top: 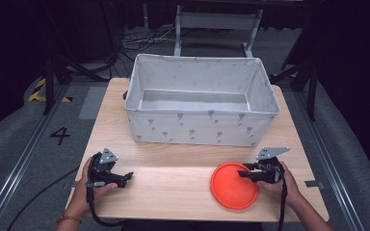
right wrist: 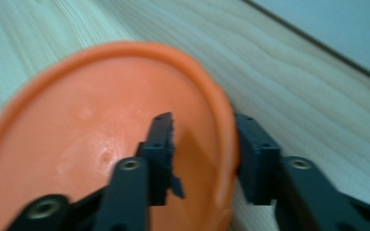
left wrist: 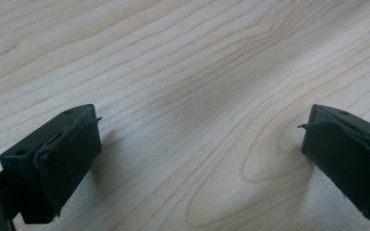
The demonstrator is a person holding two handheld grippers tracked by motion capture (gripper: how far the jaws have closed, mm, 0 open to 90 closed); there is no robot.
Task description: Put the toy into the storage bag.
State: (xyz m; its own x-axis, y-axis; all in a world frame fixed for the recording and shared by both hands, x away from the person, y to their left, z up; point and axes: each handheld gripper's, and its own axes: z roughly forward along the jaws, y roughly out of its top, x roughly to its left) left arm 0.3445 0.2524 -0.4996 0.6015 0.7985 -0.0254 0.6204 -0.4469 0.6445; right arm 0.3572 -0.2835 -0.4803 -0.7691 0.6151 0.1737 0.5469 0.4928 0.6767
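An orange plate (top: 233, 186) lies flat on the wooden table (top: 173, 187) at the front right. My right gripper (top: 244, 173) reaches over its right side. In the right gripper view the jaws straddle the orange plate's rim (right wrist: 224, 144), one inside the dish and one outside, and a small gap still shows beside the inner jaw. My right gripper (right wrist: 204, 154) is narrowly open. My left gripper (top: 127, 176) rests at the front left with its jaws wide apart. In the left gripper view my left gripper (left wrist: 200, 144) has only bare wood between its fingers.
A large white fabric bin (top: 201, 101) with a grey pattern stands open across the back half of the table, and nothing shows inside it. Bare wood lies between the two grippers. The table's front edge runs just behind both hands.
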